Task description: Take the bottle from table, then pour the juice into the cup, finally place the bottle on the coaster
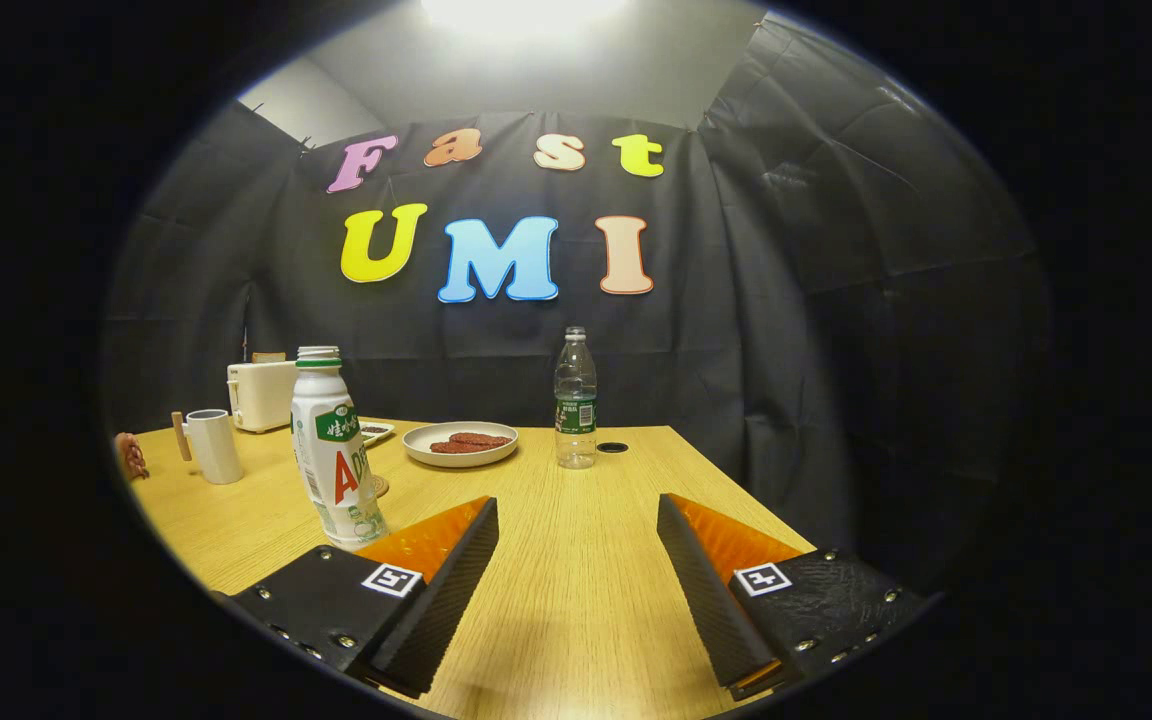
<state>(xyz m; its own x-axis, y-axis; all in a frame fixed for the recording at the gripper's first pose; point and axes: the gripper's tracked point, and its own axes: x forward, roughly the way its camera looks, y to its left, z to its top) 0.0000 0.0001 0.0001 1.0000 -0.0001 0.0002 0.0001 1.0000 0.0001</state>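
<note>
Across the wooden table (576,560), left to right:

Far left edge: one small brownish object (130,456), too blurred to name, sits at the table's corner.

Mug: one pale mug (213,446) with a wooden handle, upright, near the left edge, well beyond the fingers.

Toaster: one cream toaster (260,394), at the back against the black cloth wall, behind the mug.

Juice bottle: one white juice bottle (334,455) with green cap and green-and-red label, upright on the table, just ahead of the left finger and outside the gap, not touched.

Coaster: one round brown coaster (380,486), mostly hidden behind the juice bottle's right side, only a sliver seen.

Small dish: one small pale dish (376,431) behind the juice bottle, partly hidden, contents unclear.

Plate: one round pale plate (460,445), with two reddish-brown flat pieces lying on it, well beyond the fingers.

Water bottle: one clear plastic water bottle (575,400) with green label, upright, right of the plate, far ahead of the gap.

Table hole: one dark round hole (613,447), just right of the water bottle.

Gripper: one gripper (577,525), two fingers spread wide apart, bare tabletop between them, holding nothing.
</note>
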